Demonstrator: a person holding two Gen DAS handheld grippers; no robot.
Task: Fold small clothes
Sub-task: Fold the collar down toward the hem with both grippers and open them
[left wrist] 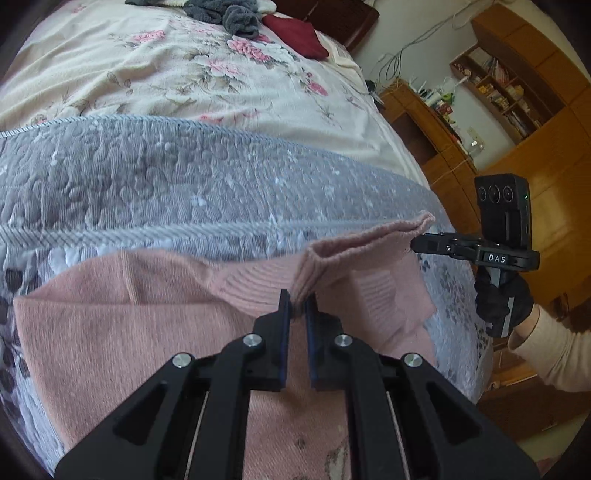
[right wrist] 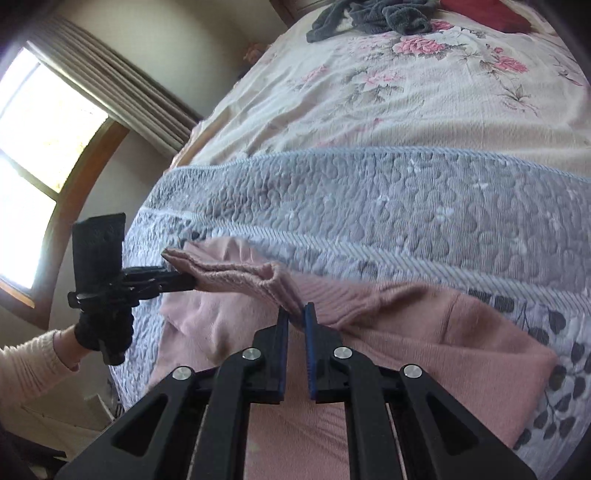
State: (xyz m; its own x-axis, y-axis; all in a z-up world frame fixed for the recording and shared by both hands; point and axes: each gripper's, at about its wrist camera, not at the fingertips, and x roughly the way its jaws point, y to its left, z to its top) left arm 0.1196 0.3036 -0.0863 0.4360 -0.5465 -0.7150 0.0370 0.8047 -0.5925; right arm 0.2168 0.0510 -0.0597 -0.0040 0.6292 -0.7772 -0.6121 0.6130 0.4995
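A pink knit sweater [left wrist: 147, 314] lies on a grey quilted blanket [left wrist: 184, 177] on the bed. My left gripper [left wrist: 298, 304] is shut on the sweater's ribbed edge and holds it raised off the garment. The right gripper [left wrist: 415, 244], held by a gloved hand [left wrist: 502, 302], pinches the other end of the same edge, near the bed's right side. In the right wrist view the right gripper [right wrist: 296, 314] is shut on the ribbed fold of the sweater [right wrist: 443, 332]. The left gripper [right wrist: 190, 283] clamps the far end at the left. The edge between them is a lifted strip.
A floral bedspread [left wrist: 184, 74] covers the far half of the bed. On it lie a heap of grey clothes [left wrist: 229, 14] and a dark red cloth [left wrist: 295, 35]. Wooden shelves [left wrist: 498, 85] stand right of the bed, a curtained window [right wrist: 37, 147] on the left.
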